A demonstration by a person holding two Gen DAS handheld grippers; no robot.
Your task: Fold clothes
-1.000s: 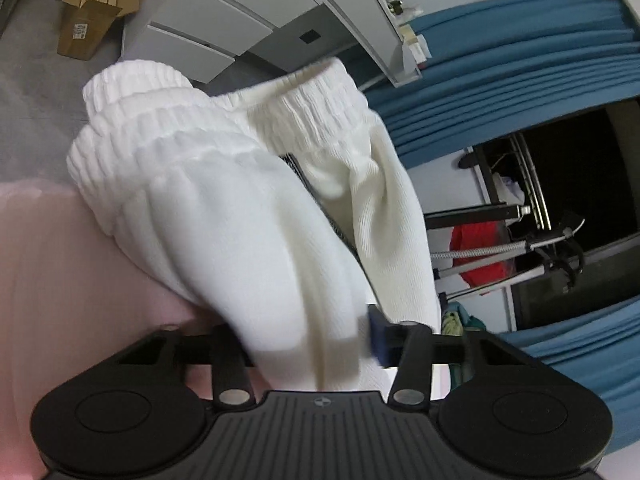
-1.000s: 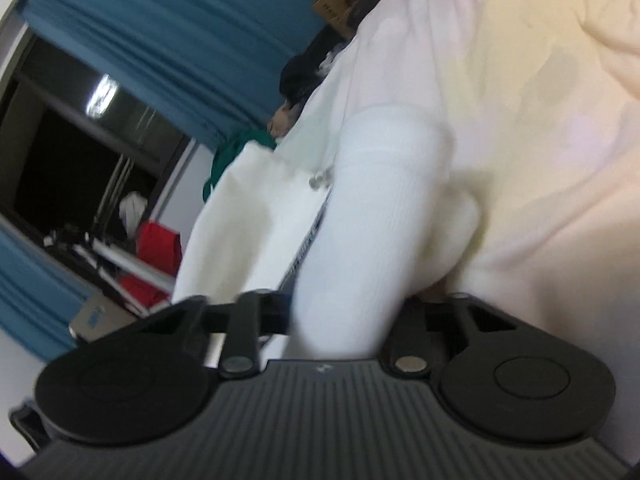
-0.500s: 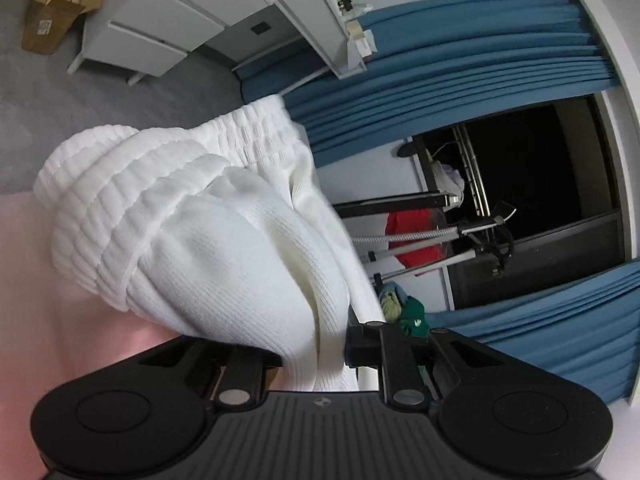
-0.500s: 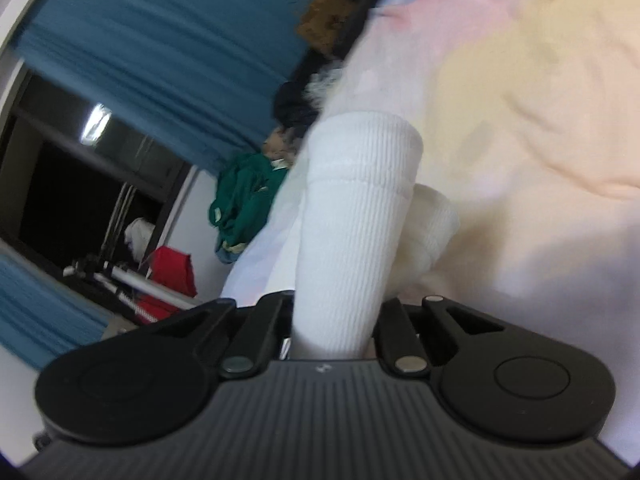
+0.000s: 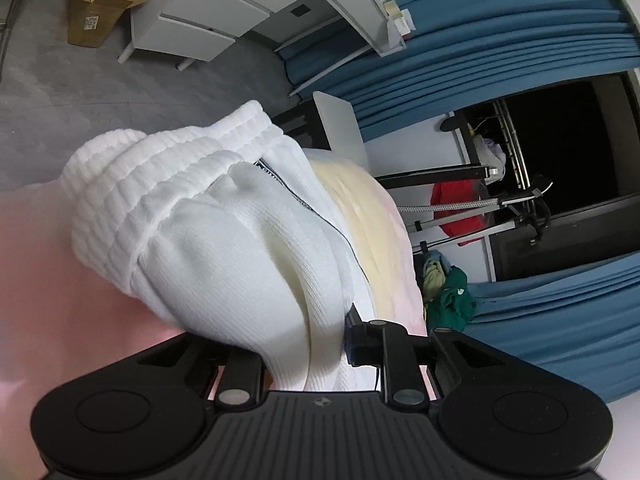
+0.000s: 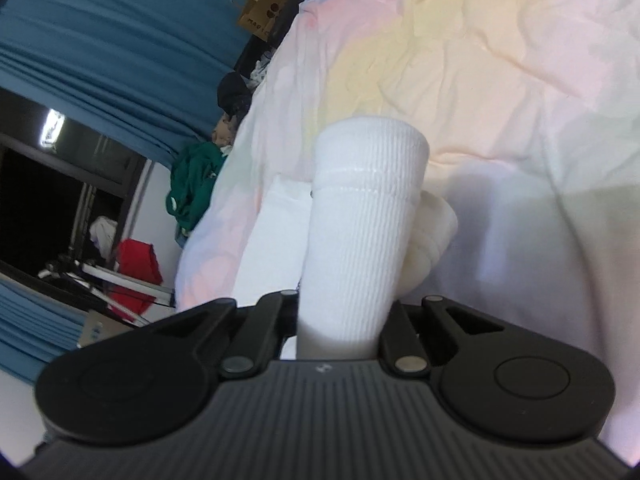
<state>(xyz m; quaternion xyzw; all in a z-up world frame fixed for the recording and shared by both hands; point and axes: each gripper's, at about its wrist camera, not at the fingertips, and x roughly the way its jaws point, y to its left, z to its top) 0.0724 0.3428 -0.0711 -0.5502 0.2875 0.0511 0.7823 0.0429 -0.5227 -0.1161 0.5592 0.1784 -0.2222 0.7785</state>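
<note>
A white ribbed knit garment [image 5: 224,240] with an elastic waistband fills the left wrist view. My left gripper [image 5: 304,356] is shut on a thick bunch of it, held over the pastel bedspread [image 5: 372,232]. My right gripper [image 6: 340,320] is shut on a ribbed cuff or leg end of the same white garment [image 6: 364,220], which stands up between the jaws above the bedspread [image 6: 480,80]. More white fabric [image 6: 272,240] hangs to the left of it. The fingertips of both grippers are hidden by cloth.
White drawers [image 5: 208,24] and a cardboard box [image 5: 100,0] stand on the grey floor. Blue curtains [image 5: 500,52], a dark window, a metal rack with a red item [image 5: 460,216] and a green clothes heap [image 5: 448,296] lie beyond the bed's edge.
Both grippers have swung with the garment still held. The bedspread now shows under the cloth in the left view, and the right view has tilted toward the bed surface.
</note>
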